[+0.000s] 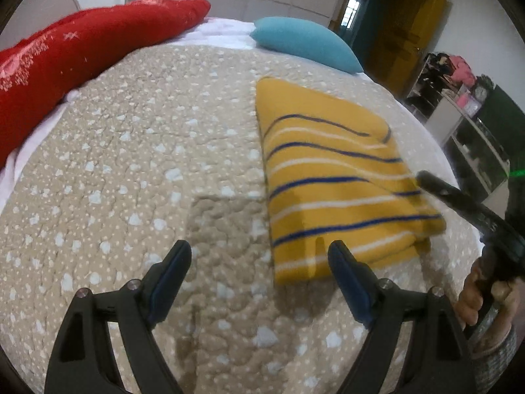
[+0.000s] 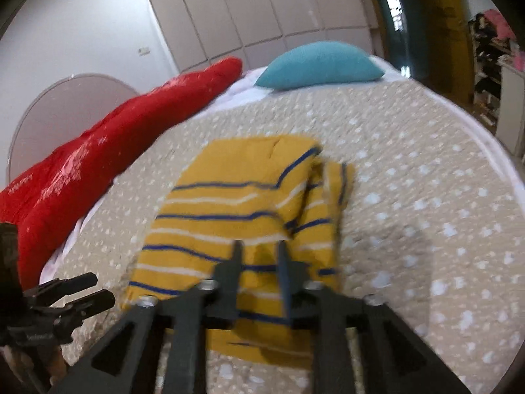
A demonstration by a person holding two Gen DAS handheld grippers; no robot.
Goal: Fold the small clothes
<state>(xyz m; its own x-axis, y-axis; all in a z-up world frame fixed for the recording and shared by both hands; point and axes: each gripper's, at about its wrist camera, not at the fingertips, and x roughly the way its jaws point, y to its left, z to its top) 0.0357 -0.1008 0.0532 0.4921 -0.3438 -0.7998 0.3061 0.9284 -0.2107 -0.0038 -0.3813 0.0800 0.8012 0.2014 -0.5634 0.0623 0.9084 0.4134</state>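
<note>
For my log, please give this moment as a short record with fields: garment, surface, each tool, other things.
garment: yellow knit garment with blue and white stripes, folded, lying flat
surface: beige quilted bedspread with white spots
left tool: open, holds nothing, beside the garment
right tool: nearly closed, over the garment; grip unclear
others: red cushion, teal pillow

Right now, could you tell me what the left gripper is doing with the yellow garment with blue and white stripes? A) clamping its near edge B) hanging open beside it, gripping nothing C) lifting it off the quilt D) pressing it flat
B: the left gripper has its fingers spread wide over the beige quilted bedspread, left of the yellow striped garment, with nothing between them.
</note>
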